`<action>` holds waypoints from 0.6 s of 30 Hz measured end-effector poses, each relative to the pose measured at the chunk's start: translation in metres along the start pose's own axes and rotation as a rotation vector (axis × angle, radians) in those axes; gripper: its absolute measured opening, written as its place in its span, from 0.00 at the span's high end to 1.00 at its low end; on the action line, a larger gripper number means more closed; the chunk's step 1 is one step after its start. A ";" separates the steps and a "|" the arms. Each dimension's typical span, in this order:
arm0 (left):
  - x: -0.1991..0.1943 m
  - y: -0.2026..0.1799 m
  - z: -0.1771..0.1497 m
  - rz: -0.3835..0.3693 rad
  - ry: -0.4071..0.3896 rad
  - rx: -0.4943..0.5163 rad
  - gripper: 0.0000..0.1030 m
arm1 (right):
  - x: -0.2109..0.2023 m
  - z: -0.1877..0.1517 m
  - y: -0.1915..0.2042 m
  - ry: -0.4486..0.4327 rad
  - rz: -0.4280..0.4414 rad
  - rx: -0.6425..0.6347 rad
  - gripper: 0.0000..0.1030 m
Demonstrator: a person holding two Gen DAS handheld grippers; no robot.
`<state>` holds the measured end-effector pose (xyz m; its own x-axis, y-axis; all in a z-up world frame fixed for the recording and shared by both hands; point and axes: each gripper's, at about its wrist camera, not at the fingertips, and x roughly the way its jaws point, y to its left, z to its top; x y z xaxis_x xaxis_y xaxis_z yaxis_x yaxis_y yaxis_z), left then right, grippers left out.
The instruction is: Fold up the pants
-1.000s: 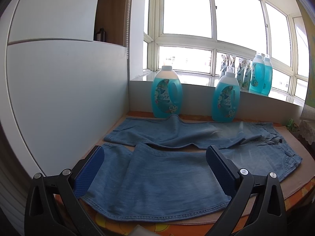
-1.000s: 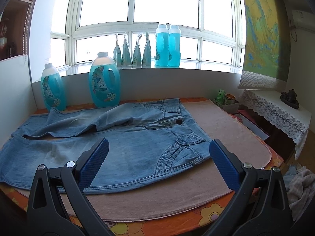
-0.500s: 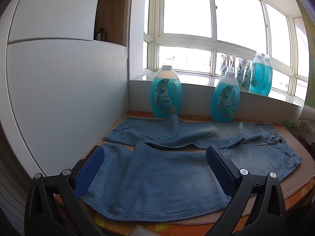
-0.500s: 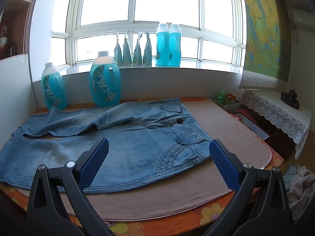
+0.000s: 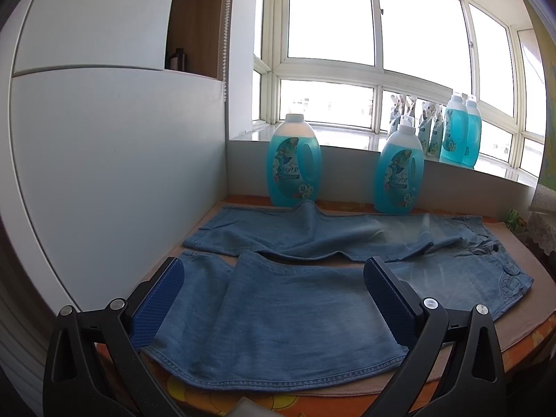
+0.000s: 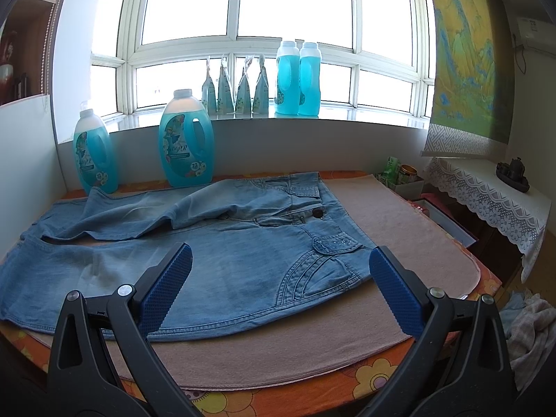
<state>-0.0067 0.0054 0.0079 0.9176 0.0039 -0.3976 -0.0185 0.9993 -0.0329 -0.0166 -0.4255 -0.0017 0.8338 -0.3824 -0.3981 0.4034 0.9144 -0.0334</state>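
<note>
my left tongs (image 5: 274, 279) hang wide open just above the hem end of the near leg, gripping nothing; the 2 ribbed blue pads (image 5: 160, 300) frame the cuff without touching it. my right tongs (image 6: 281, 264) are just as wide open and empty, poised over the hip and the stitched front pocket near the waistband.

under both lies the pair of faded light-blue denim jeans (image 5: 295, 316), spread lengthwise on a beige felt mat (image 6: 312, 347) that covers an orange flowered tablecloth (image 6: 378, 375). the near leg lies fairly flat, its hem close to the table's front edge. the far leg (image 5: 312, 232) is rumpled, with a raised ridge about midway, and a gap of mat shows between the 2 legs. the waist with its dark button (image 6: 318, 213) sits to the right.

i judge no fold has been made yet: this is the opening step, both tongs lined up for a first grasp. the next move calls for lowering each pair onto the near edge, pinching 1 layer of denim at cuff and hip, then carrying the near leg over onto the far one. the ridge in the far leg may need smoothing, or the fold will sit lumpy.

behind the jeans 2 large turquoise detergent jugs (image 6: 186, 139) stand against the sill wall, the left one touching or nearly touching the far leg. further back, 2 more blue bottles (image 6: 298, 78) stand on the windowsill.
</note>
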 end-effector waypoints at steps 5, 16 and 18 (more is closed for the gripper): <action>0.003 0.002 -0.002 0.003 0.005 -0.001 0.00 | 0.000 0.000 0.000 0.001 0.001 0.000 0.00; 0.009 0.004 -0.004 0.014 0.020 0.001 0.00 | 0.002 -0.006 0.011 0.011 0.013 -0.010 0.00; 0.010 0.005 -0.005 0.015 0.025 0.002 0.00 | 0.005 -0.005 0.012 0.013 0.022 -0.013 0.00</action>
<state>0.0004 0.0101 -0.0012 0.9070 0.0177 -0.4207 -0.0312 0.9992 -0.0254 -0.0099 -0.4155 -0.0086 0.8373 -0.3605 -0.4110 0.3799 0.9243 -0.0368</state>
